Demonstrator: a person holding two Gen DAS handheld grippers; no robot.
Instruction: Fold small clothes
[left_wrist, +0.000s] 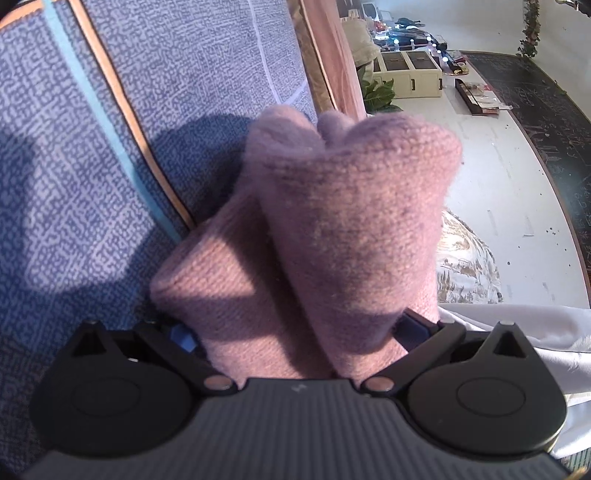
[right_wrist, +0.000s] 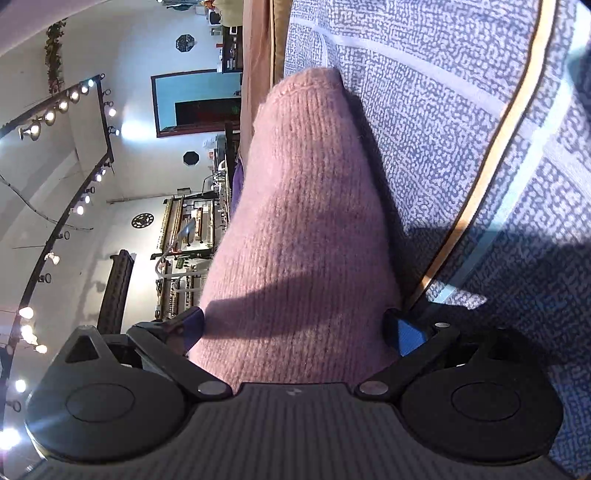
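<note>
- In the left wrist view, a blue-and-white patterned cloth (left_wrist: 92, 184) with an orange and a turquoise stripe filled the left of the frame, shadows falling across it.
- The left gripper (left_wrist: 301, 334) was clamped on a pink knitted garment (left_wrist: 332, 229), its blue pads pressed into the wool on either side; the garment bunched into two thick folds that rose straight ahead of the gripper and against the patterned cloth.
- To the right of the garment lay a white cloth (left_wrist: 517, 325) and a gold-printed fabric (left_wrist: 465, 258); beyond them stood a cream cabinet (left_wrist: 410, 74) and a dark board (left_wrist: 546, 110) covered in chalk writing.
- In the right wrist view, a track of spotlights (right_wrist: 62, 107) and a blue-framed panel (right_wrist: 192, 103) showed at the left, the room appearing turned on its side.
- The right gripper (right_wrist: 295, 330) was closed on the same pink knitted garment (right_wrist: 295, 221), one rounded fold standing up between its fingers, a shadow crossing the lower part.
- The patterned cloth (right_wrist: 443, 147) ran along the right, touching the garment's edge.
</note>
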